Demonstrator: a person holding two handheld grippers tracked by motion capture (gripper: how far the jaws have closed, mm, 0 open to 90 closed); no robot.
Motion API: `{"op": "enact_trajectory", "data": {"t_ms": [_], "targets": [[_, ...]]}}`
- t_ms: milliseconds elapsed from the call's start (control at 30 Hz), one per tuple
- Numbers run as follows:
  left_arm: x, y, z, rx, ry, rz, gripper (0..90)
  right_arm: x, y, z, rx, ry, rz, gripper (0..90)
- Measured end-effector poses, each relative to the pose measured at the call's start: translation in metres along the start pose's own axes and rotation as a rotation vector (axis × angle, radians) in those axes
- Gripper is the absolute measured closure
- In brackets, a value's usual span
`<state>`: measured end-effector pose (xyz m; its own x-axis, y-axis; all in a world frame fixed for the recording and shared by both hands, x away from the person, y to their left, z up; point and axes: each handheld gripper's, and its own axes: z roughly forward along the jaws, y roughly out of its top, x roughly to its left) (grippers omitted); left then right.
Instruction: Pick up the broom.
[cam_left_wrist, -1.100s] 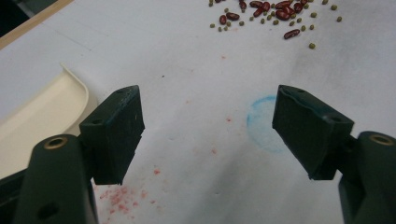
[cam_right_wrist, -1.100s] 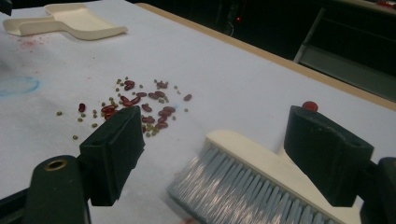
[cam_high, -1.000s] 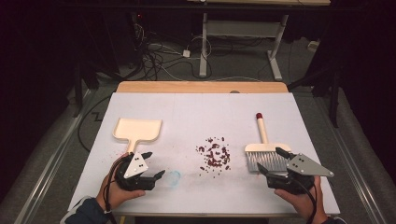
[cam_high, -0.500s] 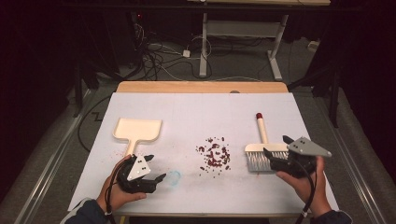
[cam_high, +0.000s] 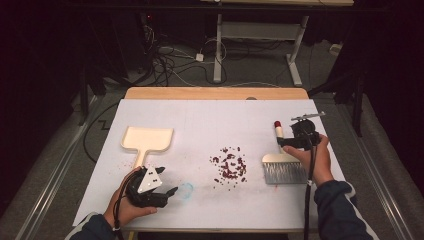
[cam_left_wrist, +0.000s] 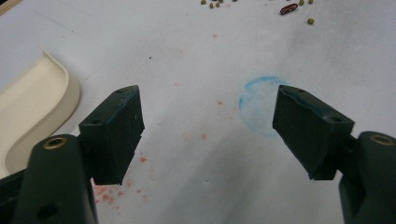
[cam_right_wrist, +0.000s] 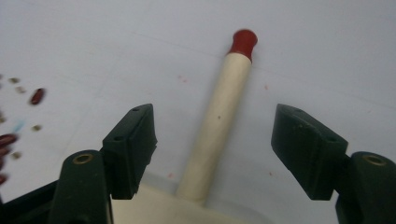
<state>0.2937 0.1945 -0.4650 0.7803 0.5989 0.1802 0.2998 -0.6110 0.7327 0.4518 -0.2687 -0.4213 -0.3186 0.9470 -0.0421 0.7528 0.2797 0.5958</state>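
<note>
Right gripper view: brush handle (cam_right_wrist: 219, 121) between closing right hand-held gripper (cam_right_wrist: 215, 149) jaws, untouched.

I see a table (cam_high: 215, 110) covered with a white sheet, a strip of bare wood showing along its far edge. On it lie 3 things: a cream dustpan (cam_high: 147, 141) at the left, a scatter of small dark red beans (cam_high: 229, 164) near the middle, and a hand brush (cam_high: 282, 162) at the right, red-tipped handle pointing away. A faint blue ring (cam_high: 186, 189) marks the sheet near the front edge.
</note>
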Motion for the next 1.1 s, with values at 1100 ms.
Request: {"op": "enact_trajectory", "data": {"t_ms": [1100], "targets": [[0.005, 0.001, -0.008, -0.010, 0.021, -0.022, 23.9, 0.006, -0.003, -0.005, -0.161, 0.013, 0.016, 70.5]]}}
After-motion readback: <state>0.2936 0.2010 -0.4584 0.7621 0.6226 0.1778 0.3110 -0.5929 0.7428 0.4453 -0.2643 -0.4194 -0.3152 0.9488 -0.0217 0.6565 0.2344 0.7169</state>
